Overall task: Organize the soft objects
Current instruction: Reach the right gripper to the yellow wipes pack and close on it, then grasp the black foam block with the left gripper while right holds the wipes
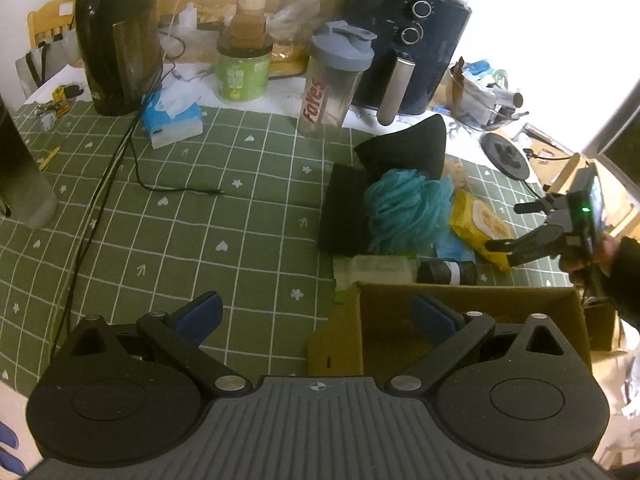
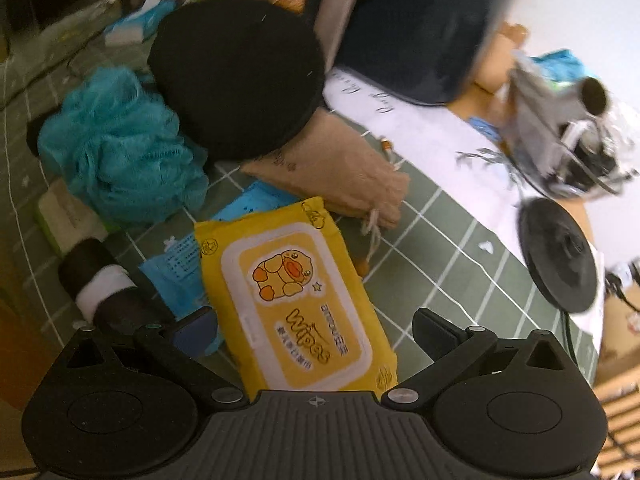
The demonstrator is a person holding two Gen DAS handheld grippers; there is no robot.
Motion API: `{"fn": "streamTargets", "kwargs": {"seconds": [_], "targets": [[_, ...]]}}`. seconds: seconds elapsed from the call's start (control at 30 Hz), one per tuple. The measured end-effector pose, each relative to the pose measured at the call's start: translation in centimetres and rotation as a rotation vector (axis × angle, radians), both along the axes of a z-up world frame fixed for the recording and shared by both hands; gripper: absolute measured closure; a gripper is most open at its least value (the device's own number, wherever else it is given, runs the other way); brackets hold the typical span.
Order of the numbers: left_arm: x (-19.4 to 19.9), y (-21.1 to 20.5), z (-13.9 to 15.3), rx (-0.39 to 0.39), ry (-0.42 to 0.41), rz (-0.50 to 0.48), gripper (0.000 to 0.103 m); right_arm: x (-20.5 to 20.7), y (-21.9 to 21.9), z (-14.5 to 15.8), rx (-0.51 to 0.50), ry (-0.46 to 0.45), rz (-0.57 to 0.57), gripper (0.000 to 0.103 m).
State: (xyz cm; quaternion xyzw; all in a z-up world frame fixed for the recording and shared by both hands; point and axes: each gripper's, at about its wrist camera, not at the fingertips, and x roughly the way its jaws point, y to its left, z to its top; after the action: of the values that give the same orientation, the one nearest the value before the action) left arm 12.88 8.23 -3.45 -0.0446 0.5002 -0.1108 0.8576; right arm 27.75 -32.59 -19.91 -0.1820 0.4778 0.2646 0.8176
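Right tool [image 2: 316, 332] spread wide, holding nothing, hung right over yellow wipes pack [image 2: 294, 300]. Pack lay flat on green tabletop [image 2: 452, 248], one end under the tool, partly on top of blue packet [image 2: 180, 276]. Looked squishy, a bit heavy for its size, w/ smooth plastic skin, prob. slippery. Best pinched across the short sides near the middle, not on the lid flap. Blue bath pouf [image 2: 120, 148] just beside, v. light & fluffy, could be grabbed anywhere. Black round pad [image 2: 236, 76] leaned behind it, over tan cloth bag [image 2: 340, 168]. Left tool [image 1: 316, 316] also wide, empty, held above edge of cardboard box [image 1: 472, 304]. Box prob. where soft things go; sat near the pile.
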Motion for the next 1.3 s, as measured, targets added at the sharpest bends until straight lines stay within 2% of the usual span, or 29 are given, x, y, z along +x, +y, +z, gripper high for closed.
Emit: {"fn": "streamTargets", "kwargs": {"seconds": [0.23,0.37,0.47,0.63,0.73,1.0,1.23,1.3], "targets": [[-0.4,0.3,-0.1,-0.003,0.012,0.021,0.000,2.0,0.6,-2.4,0.010,0.105,0.081,0.001],[-0.4,0.2,0.0,-0.005,0.010,0.018,0.000,3.1,0.2,-3.4,0.059,0.183,0.072,0.001],[-0.3,0.0,0.1,-0.008,0.003,0.013,0.000,3.5,-0.1,-3.4,0.089,0.223,0.058,0.006],[0.6,-0.3,0.3,-0.019,-0.011,-0.009,0.000,3.1,-0.8,-2.8,0.100,0.222,0.039,0.024],[1.3,-0.7,0.6,-0.018,-0.027,-0.029,0.000,2.3,-1.0,-2.1,0.089,0.200,0.024,0.029],[3.9,-1.3,1.6,0.001,-0.072,-0.060,0.000,0.5,-2.4,0.9,0.171,0.150,-0.096,0.030],[6.2,-1.7,0.9,0.023,-0.068,-0.088,0.000,-2.3,-3.4,4.7,0.233,0.096,-0.168,0.030],[6.9,-1.9,0.6,0.027,-0.063,-0.100,0.003,-3.2,-3.7,5.7,0.245,0.084,-0.189,0.030]]}}
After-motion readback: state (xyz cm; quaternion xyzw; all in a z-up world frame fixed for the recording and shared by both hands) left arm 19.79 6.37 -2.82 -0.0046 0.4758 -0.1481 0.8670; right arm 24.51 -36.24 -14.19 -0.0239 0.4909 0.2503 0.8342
